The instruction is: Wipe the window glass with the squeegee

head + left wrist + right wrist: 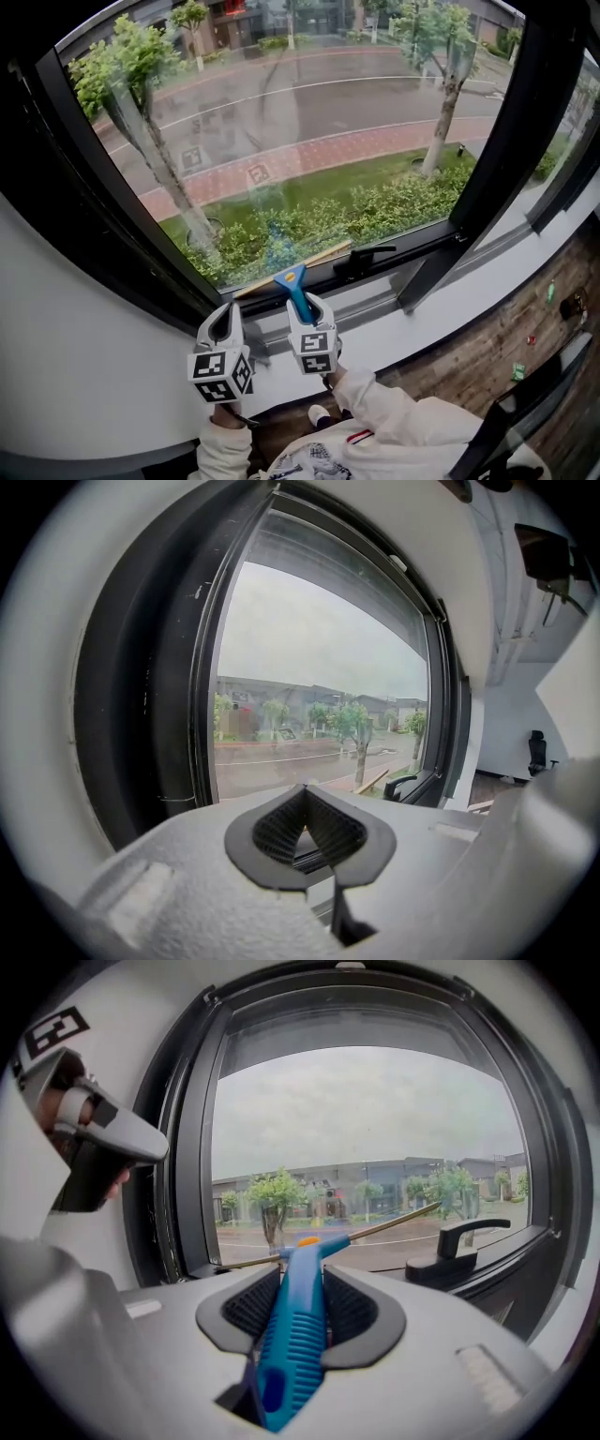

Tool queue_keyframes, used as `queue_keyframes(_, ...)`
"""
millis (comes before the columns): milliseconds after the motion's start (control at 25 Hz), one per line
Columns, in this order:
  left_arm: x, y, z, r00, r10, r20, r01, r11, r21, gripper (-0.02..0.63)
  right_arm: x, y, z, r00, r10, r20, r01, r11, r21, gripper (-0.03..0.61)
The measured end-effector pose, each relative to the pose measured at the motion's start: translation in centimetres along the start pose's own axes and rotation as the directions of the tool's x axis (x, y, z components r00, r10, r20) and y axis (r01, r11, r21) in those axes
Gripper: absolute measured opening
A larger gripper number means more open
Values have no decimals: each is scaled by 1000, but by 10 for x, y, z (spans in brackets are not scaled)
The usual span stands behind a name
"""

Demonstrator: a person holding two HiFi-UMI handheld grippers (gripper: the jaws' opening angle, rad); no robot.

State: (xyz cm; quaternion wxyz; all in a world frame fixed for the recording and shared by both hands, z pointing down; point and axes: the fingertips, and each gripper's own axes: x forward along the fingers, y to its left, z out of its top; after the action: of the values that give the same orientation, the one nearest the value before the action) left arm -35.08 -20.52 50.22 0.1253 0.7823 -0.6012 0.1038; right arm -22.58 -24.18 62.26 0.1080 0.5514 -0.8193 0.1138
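Clamped in the right gripper [310, 317]: blue squeegee [294, 284], blade low along the bottom frame [412, 246]. Shut on nothing just left: left gripper [225, 330]. Probably the low end of a stroke; next calls for raising the blade and pressing it flat to the window glass [309, 112]. Wide open pane farther up; window handle [367, 259] close right.

Left hand-held gripper [302, 791] closed, right [302, 1283] gripping.
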Motion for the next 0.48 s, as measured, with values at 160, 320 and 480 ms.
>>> queue_keyframes(160,-7,-3,-1,1000,-15,21,15,1000,-11,2,-23,-2,32,997,-10,72,10,1000,-7,146)
queue_keyframes(320,-25,-24,-3,998,-20,58,21,1000,-7,2,-71,-22,67,988,-8,155,8,1000,2,146)
queue_keyframes(480,-53,-59,-8,994,-11,110,9,1000,17,1,-138,-68,90,974,-41,224,35,999,33,146)
